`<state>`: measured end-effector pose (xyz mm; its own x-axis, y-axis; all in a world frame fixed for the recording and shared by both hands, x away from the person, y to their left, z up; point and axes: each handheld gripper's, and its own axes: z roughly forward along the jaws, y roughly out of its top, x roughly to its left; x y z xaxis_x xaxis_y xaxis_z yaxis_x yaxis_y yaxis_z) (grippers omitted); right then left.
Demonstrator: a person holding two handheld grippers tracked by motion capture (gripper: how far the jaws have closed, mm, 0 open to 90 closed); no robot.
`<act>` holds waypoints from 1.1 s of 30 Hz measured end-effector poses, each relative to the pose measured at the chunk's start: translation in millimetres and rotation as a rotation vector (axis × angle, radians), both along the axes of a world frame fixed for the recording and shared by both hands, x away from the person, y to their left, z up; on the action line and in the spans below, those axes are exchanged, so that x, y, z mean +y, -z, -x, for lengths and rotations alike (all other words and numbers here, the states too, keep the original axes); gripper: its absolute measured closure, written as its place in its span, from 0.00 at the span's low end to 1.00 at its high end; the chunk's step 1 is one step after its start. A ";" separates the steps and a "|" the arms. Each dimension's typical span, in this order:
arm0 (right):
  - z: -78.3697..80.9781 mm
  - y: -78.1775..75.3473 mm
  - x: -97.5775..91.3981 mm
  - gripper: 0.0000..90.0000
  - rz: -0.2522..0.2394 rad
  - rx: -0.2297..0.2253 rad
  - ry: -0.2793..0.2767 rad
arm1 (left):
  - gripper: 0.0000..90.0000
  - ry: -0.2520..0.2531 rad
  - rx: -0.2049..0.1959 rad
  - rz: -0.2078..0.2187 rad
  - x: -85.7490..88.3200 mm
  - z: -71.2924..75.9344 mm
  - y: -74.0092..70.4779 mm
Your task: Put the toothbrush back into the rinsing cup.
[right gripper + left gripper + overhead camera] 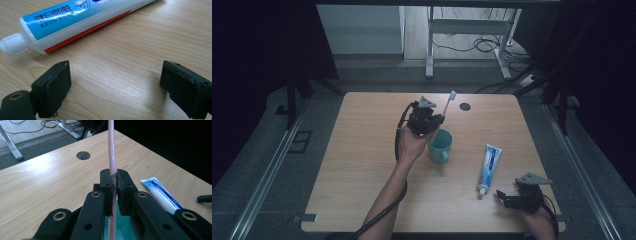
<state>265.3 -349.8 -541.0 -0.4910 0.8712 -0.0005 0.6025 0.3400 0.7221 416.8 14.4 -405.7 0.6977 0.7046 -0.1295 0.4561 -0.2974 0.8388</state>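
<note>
The pink toothbrush (pixel 449 103) rises over the teal cup (pixel 440 145) at mid-table in the high view, with the toothpaste tube (pixel 488 169) lying to the right. In the left gripper view, the left gripper (pixel 113 185) is clamped on its handle. In the right gripper view, the right gripper (pixel 125 87) hovers wide apart and empty, near the tube's cap.

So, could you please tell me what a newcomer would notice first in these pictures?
Most striking is the pink toothbrush, pinched upright in the left claw just above the teal cup at the table's middle. Next comes the toothpaste tube lying flat toward the right, with the right claw open on the wood just short of its white cap.
</note>
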 end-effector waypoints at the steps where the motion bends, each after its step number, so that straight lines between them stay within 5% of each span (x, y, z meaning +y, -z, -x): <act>1: 0.0 0.0 0.0 0.11 0.000 0.000 0.000 | 0.94 0.003 -0.004 -0.005 -0.3 0.2 1.6; 33: 0.0 0.0 0.0 0.11 0.000 0.001 0.000 | 0.93 -0.051 0.032 0.008 -5.2 3.9 49.6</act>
